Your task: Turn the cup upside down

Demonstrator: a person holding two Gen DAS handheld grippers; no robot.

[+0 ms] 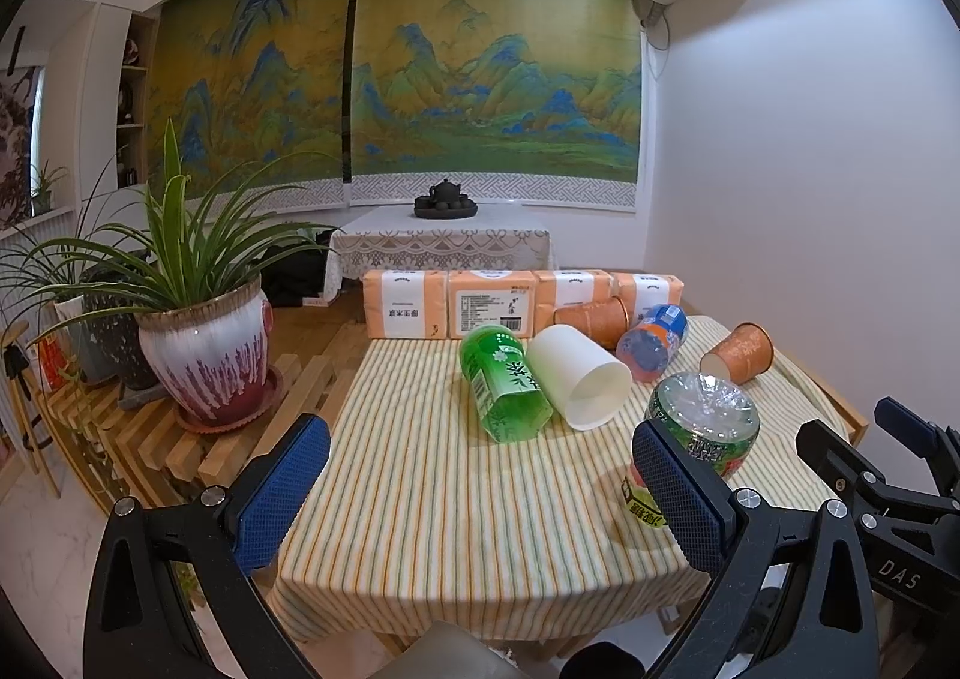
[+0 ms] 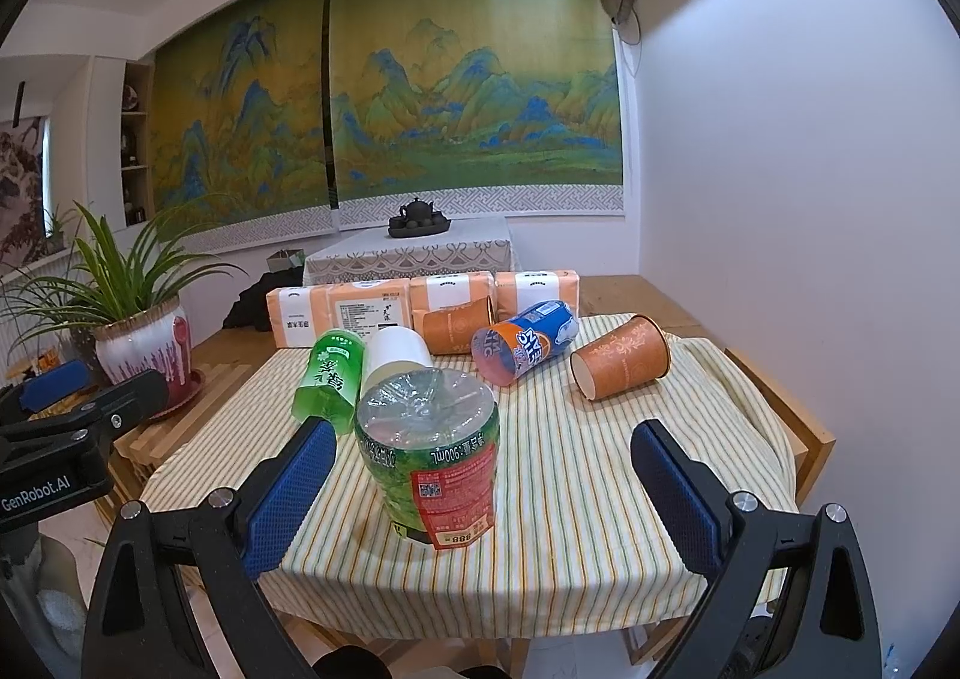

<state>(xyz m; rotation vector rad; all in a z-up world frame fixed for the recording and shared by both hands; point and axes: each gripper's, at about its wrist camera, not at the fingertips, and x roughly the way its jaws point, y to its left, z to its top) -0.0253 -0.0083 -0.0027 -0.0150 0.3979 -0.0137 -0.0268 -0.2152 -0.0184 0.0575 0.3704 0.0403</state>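
A clear bottle-cup with a green and red label (image 2: 429, 457) stands upside down on the striped tablecloth (image 2: 558, 475); it also shows in the left wrist view (image 1: 705, 430). A white cup (image 1: 579, 376), a green bottle-cup (image 1: 501, 379), a blue-orange bottle-cup (image 2: 525, 340) and two orange paper cups (image 2: 621, 358) (image 2: 456, 328) lie on their sides behind it. My right gripper (image 2: 483, 490) is open and empty, its fingers either side of the upside-down cup without touching. My left gripper (image 1: 480, 490) is open and empty over the table's front left.
Orange tissue packs (image 1: 447, 301) line the table's far edge. A potted plant (image 1: 204, 343) stands on a slatted bench at left. A wall is close on the right. A low table with a tea set (image 1: 445, 202) is further back.
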